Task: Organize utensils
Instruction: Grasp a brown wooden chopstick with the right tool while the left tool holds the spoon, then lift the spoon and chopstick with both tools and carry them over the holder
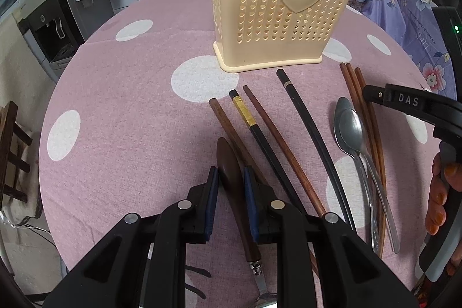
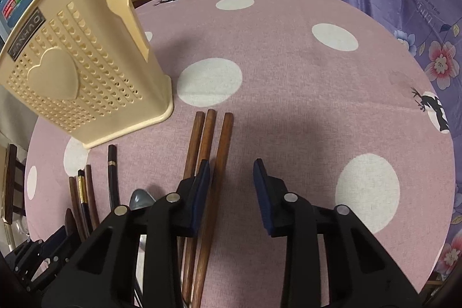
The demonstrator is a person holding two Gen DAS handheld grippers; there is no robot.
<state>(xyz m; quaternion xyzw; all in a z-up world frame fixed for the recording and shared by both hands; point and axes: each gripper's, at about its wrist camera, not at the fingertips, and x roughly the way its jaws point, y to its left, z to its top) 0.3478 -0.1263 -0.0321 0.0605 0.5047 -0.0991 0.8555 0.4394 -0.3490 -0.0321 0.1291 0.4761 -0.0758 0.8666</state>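
Left gripper (image 1: pixel 230 178) — clamped on wooden-handled utensil (image 1: pixel 234 192)

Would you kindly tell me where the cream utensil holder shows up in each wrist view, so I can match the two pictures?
Left wrist view: the cream utensil holder stands at top centre, beyond the chopsticks.
Right wrist view: the holder is at upper left, leaning in the picture.
Shared landmark: the three brown chopsticks lying together on the tablecloth near its base.

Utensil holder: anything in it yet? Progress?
Nothing visibly stowed; the holder shows no utensils, though its inside is hidden. In hand: left gripper clamps the brown spoon. Right gripper is open over the wooden chopsticks. Left: metal spoons and black chopsticks.
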